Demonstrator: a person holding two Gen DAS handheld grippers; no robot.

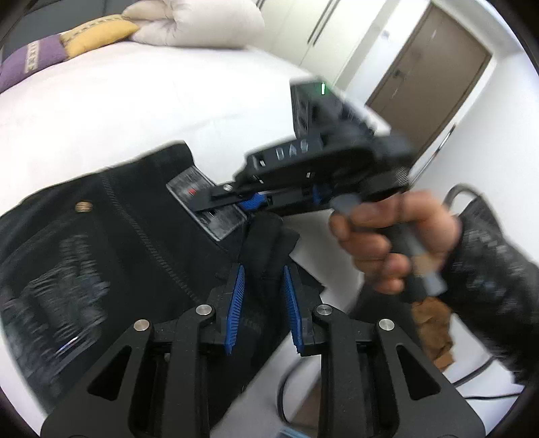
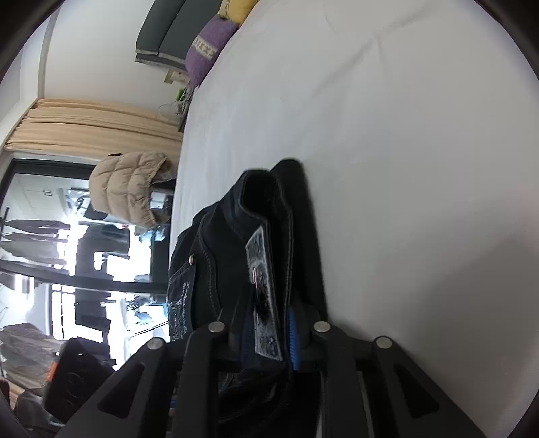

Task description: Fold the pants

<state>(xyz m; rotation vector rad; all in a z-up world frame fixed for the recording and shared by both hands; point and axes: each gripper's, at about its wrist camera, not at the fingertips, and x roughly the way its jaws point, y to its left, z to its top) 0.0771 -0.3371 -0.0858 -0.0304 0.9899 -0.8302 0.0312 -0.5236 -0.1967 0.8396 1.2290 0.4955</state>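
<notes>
- The pants (image 1: 111,215), dark denim with pale stitching, lie bunched on the white bed sheet (image 1: 118,111), close to the near edge of the mattress.
- The waistband end faces the grippers; a grey patch label (image 1: 205,205) on the waistband and a metal rivet (image 1: 83,206) show in the left wrist view.
- Left gripper (image 1: 262,303): jaws narrowly parted, a fold of dark cloth standing up between the blue ribbed pads (image 1: 237,303). Motion blur prevents a finding on whether the pads press the cloth or stand just clear of it.
- Right gripper (image 2: 266,333): jaws close together around the waistband, with the patch label (image 2: 264,293) lying between the fingers. The blue pad (image 2: 293,340) on one side lies against the fabric; the other pad is hidden by the cloth. The waistband rises out of the jaws as a held, upright fold.
- In the left wrist view the right gripper (image 1: 249,202) reaches in from the right, its tips at the label, carried by a hand (image 1: 387,242) in a dark patterned sleeve (image 1: 498,289).
- A purple cushion (image 1: 27,64), a yellow cushion (image 1: 97,33) and a white duvet (image 1: 198,23) sit at the far end of the bed.
- A brown door (image 1: 434,67) stands closed beyond the bed.
- A beige puffer jacket (image 2: 131,187) hangs by the window (image 2: 67,256), beside cream curtains (image 2: 94,124).
</notes>
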